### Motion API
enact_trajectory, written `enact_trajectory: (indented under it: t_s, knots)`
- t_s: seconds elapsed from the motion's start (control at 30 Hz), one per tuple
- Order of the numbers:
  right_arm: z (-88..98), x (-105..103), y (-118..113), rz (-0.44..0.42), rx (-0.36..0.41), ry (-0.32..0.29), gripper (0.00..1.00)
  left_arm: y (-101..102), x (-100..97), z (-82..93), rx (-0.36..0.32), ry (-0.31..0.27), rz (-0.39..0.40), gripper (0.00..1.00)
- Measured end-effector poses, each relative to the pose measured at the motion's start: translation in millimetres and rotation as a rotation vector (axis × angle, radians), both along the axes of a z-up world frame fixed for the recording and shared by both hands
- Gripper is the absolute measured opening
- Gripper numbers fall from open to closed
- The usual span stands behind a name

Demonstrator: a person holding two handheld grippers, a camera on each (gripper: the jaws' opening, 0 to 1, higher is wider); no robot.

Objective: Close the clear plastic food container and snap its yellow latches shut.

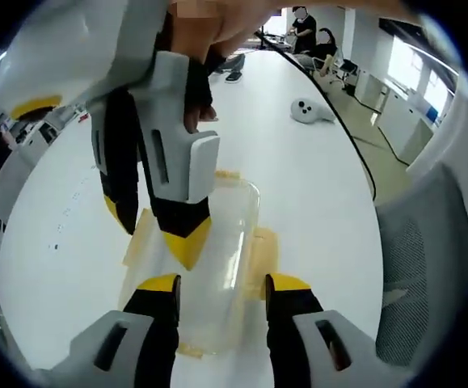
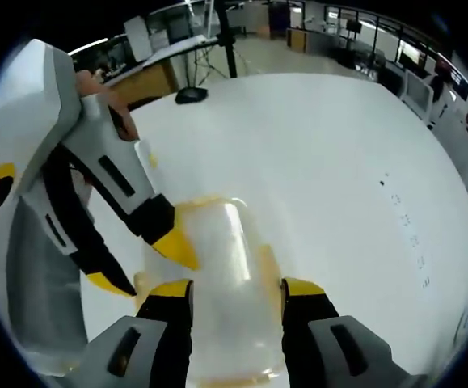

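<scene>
Both grippers hang over the clear container (image 1: 209,267) on the white table (image 1: 314,186), the left gripper (image 1: 221,284) and the right gripper (image 2: 237,289) each with jaws spread apart around it, yellow latches (image 1: 264,252) beside them.

A: What colours does the container (image 1: 209,267) show?
B: Clear plastic, faintly milky, with pale yellow latches (image 1: 264,257) along its edges.
A: And the table (image 1: 298,186)?
B: Plain glossy white, crossed by a black cable (image 1: 343,129), with a small white device (image 1: 310,111) bearing dark dots.
A: The grippers?
B: The left gripper (image 1: 221,284) has a light grey body, black jaws and bright yellow tips. The right gripper (image 2: 236,288) is coloured the same, with a yellow ring on the grey casing.
A: Anything else?
B: A grey mesh chair (image 1: 427,267), and a brown wooden desk (image 2: 149,81).
</scene>
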State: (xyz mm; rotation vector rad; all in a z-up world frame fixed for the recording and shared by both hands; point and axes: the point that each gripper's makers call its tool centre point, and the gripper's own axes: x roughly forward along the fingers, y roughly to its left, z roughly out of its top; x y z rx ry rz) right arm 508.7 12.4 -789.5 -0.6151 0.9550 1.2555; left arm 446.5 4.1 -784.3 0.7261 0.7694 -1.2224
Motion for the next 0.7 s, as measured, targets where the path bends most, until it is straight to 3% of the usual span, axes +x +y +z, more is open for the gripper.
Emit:
enact_trajectory:
  t_s: [0.2,0.7]
  knots:
    - [-2.4,1.0,0.3,0.019,0.003,0.028,0.43,-0.2,3.1,-1.7,0.012,-0.037,0.011,0.38]
    - [-5.8,-2.1,5.3,0.161,-0.052,0.084,0.43,-0.6,2.0,-4.6,0.044,-0.101,0.013,0.39]
